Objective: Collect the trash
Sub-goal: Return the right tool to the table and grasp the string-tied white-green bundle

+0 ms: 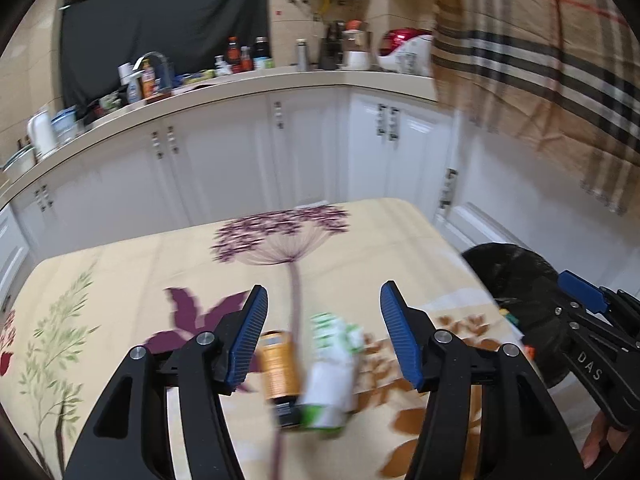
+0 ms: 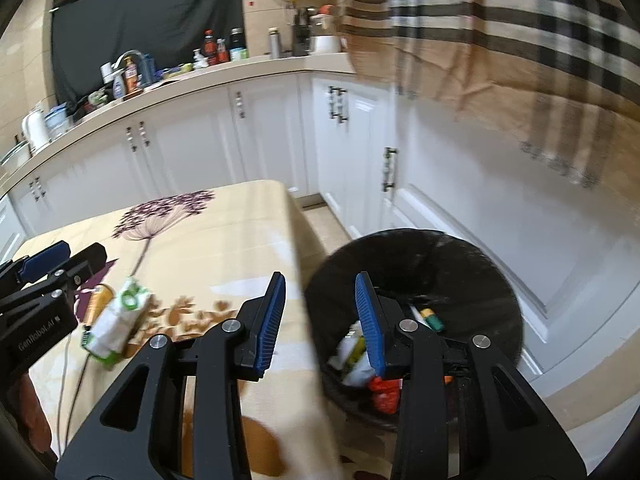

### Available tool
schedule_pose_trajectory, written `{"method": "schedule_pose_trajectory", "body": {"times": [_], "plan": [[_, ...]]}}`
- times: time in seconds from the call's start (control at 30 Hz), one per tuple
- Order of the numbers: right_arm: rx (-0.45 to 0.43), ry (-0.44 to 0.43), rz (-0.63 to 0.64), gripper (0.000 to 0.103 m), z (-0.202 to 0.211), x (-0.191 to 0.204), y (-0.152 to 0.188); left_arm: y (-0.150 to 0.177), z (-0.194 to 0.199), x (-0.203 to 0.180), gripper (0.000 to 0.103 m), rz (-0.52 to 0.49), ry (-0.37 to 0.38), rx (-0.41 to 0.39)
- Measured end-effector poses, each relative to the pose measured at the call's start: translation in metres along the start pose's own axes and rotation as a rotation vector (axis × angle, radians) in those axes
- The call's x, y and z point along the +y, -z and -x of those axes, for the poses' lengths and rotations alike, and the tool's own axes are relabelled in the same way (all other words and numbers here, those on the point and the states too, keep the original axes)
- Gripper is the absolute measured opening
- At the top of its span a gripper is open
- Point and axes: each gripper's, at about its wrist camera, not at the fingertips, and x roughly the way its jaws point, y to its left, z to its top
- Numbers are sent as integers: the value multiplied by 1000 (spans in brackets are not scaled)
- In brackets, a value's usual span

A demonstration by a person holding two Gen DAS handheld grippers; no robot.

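On the floral tablecloth (image 1: 160,264) lie a green-and-white packet (image 1: 332,368) and an orange can (image 1: 278,364), side by side and blurred. My left gripper (image 1: 324,292) hovers over them, open, its blue pads (image 1: 248,340) wide apart and touching neither. From the right wrist view the packet (image 2: 120,320) and can (image 2: 98,300) sit just beside the left gripper (image 2: 82,252). My right gripper (image 2: 320,280) is open with nothing between its fingers, above the table's edge next to the black bin (image 2: 420,240). The bin holds several wrappers (image 2: 356,360).
The bin (image 1: 516,276) stands on the floor off the table's right edge, with the right gripper (image 1: 592,296) over it. White cabinets (image 1: 304,152) and a cluttered counter (image 1: 240,84) run behind. A checked cloth (image 2: 500,40) hangs at the upper right. A hand (image 1: 600,436) shows at the lower right.
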Motion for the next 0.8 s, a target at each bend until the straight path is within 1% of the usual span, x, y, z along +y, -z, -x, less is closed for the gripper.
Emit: {"method": "schedule_pose_trajectory", "body": {"times": [0.13, 0.2, 0.4, 0.6, 0.8], "plan": [[2, -32, 33, 37, 2, 24, 0, 6, 8, 31, 59, 37, -46, -1], [3, -45, 49, 46, 2, 36, 0, 10, 12, 45, 59, 55, -65, 0], [15, -84, 103, 46, 1, 71, 2, 23, 19, 79, 61, 93, -115, 13], [48, -124, 158, 46, -4, 105, 9, 39, 23, 113, 61, 139, -160, 37], [87, -156, 202, 46, -12, 136, 16, 50, 26, 140, 61, 177, -196, 51]]}}
